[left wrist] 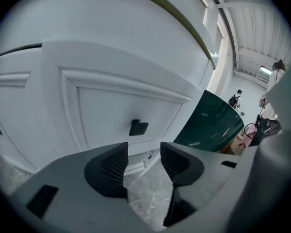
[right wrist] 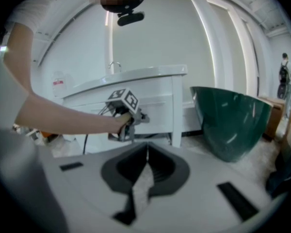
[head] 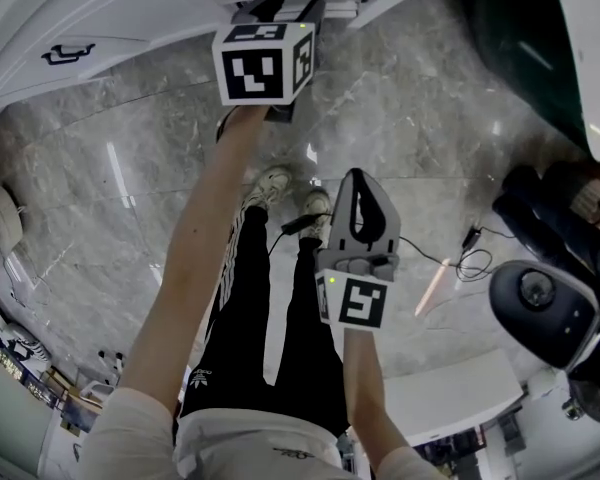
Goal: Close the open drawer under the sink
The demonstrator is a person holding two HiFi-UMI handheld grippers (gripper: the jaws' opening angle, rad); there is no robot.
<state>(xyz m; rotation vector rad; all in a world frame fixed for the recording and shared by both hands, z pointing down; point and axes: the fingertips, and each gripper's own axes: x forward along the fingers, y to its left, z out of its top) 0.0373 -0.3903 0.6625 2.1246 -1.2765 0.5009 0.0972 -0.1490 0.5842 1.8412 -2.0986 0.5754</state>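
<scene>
Marble floor (head: 410, 118) carries everything. The white sink cabinet (right wrist: 150, 98) stands along the floor's top edge in the head view. A dark green tub (right wrist: 230, 123) sits on the floor near the cabinet's right end.

The drawer (left wrist: 111, 108) is in the cabinet front under the sink, with its panel facing our left gripper (left wrist: 144, 152) (we can't tell if it's fully flush). Left gripper is close up to the drawer front, jaws wide apart with nothing between them. The small black handle (left wrist: 138, 127) sits just past the tips, and the pads are clear of it.

Right gripper (right wrist: 146, 154) hangs over open floor near our shoes (head: 270, 183), well apart from the cabinet. Its jaws are closed together and empty.
</scene>
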